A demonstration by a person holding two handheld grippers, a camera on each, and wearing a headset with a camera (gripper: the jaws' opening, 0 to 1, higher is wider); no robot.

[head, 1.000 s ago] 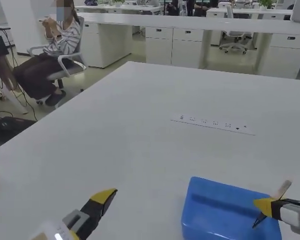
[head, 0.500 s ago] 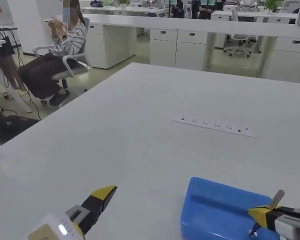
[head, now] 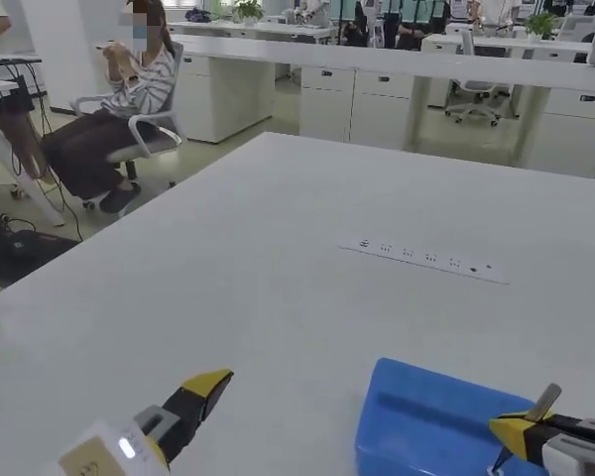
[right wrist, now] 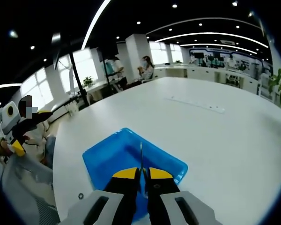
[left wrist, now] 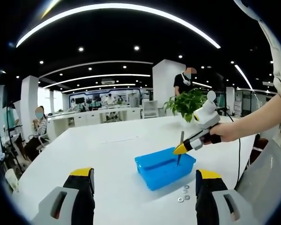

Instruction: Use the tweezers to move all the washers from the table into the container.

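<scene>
Head view: left gripper (head: 206,387) low at the left over the bare table (head: 278,297); its jaw gap cannot be told from this angle. The right gripper (head: 514,432) is at the lower right edge, clamped on the tweezers (head: 542,403), which cross it tip-down over the blue container (head: 416,416). A strip of sockets (head: 421,260) is set in the table well beyond.

Left gripper view: own jaws stand wide apart, nothing between them; container (left wrist: 164,166) ahead, the tweezers (left wrist: 180,147) hanging point-down over it. The washers (left wrist: 182,196) lie in a small cluster on the table just beside the container's near corner; a few of them, exact count too small to tell.

Right gripper view: jaws closed flat on the tweezers (right wrist: 141,157), the thin points running forward above the container (right wrist: 107,157) floor; whether they carry a washer is too small to tell. One small dark ring (right wrist: 80,196) on the table near the container's corner is probably a washer.

Handling, as judgement: washers are thin, stiff, light metal, likely slick and lying flush on the smooth top. Best hold is across the rim, one point through the hole and one outside; a pinch on the flat faces would first need an edge tipped up. Squeezing too hard could flick one away; the tweezers are springy, so close them gently.
</scene>
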